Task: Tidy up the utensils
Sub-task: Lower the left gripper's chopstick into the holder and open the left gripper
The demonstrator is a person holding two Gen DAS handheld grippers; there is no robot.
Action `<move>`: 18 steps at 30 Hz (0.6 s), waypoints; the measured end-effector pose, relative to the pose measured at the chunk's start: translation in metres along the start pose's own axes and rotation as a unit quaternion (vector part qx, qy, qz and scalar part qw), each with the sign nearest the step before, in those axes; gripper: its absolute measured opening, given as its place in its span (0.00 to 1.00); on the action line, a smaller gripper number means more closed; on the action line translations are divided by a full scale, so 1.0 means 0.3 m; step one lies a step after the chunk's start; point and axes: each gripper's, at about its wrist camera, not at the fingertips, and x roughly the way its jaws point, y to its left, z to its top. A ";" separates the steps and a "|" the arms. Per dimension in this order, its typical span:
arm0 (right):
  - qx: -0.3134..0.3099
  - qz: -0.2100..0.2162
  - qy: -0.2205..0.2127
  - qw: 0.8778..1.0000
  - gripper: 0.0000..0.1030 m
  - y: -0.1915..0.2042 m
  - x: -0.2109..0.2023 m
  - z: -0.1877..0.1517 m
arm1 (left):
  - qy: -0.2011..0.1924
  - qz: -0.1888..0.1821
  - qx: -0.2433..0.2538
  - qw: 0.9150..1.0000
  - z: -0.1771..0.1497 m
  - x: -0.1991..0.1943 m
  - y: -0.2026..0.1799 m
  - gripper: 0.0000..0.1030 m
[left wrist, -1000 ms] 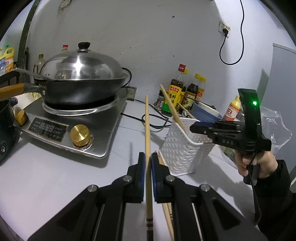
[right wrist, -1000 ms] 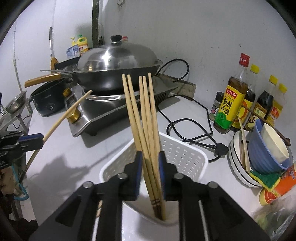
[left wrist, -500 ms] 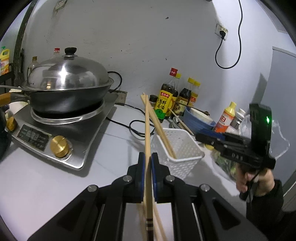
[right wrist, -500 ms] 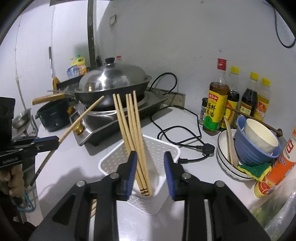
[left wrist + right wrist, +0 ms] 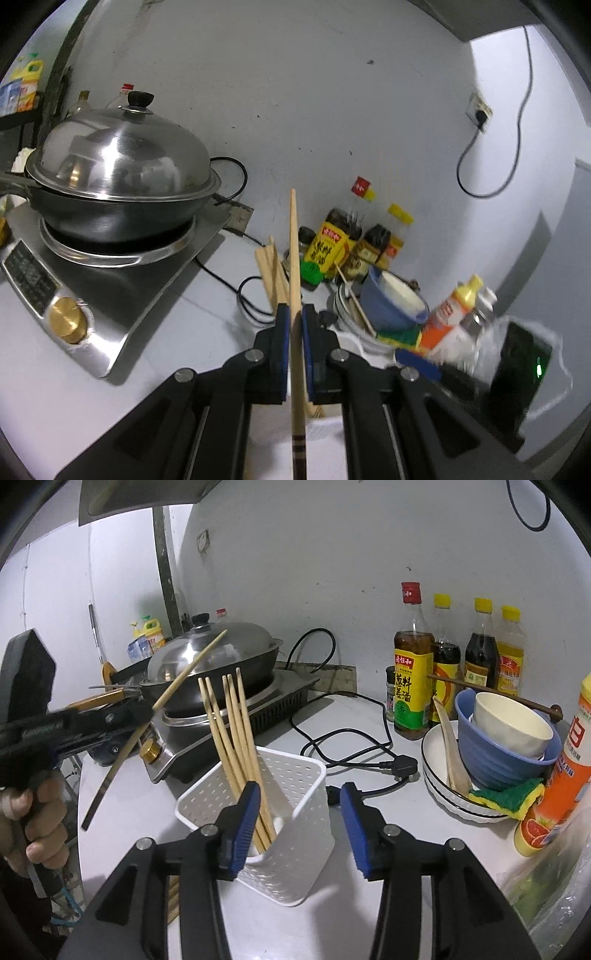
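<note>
Holding a single wooden chopstick [image 5: 294, 258] clamped between the closed jaws of our left gripper [image 5: 294, 345], we carry it above the counter toward the white perforated utensil basket [image 5: 295, 834], where five chopsticks [image 5: 236, 738] already lean. Our right gripper [image 5: 299, 823] hangs over the basket with its jaws spread wide and nothing between them. Next, we judge, the stick must be swung tip-down over the basket's opening, then released.
</note>
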 end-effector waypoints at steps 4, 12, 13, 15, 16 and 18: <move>0.011 0.000 -0.017 1.000 0.50 -0.035 -0.009 -0.007 | -0.010 0.023 -0.017 1.000 0.009 0.078 -0.031 0.06; 0.081 -0.054 -0.042 0.994 0.53 -0.168 0.008 -0.052 | -0.046 0.035 -0.037 0.998 -0.011 0.182 -0.094 0.06; 0.088 -0.065 -0.042 0.993 0.53 -0.183 0.007 -0.055 | -0.050 0.035 -0.039 0.997 -0.017 0.192 -0.097 0.06; 0.095 -0.086 -0.045 0.991 0.56 -0.203 0.001 -0.058 | -0.055 0.037 -0.045 0.997 -0.027 0.213 -0.099 0.06; 0.094 -0.095 -0.047 0.990 0.58 -0.207 -0.002 -0.060 | -0.059 0.039 -0.049 0.996 -0.034 0.224 -0.100 0.06; 0.091 -0.114 -0.050 0.988 0.60 -0.214 -0.005 -0.064 | -0.067 0.042 -0.055 0.995 -0.039 0.235 -0.102 0.06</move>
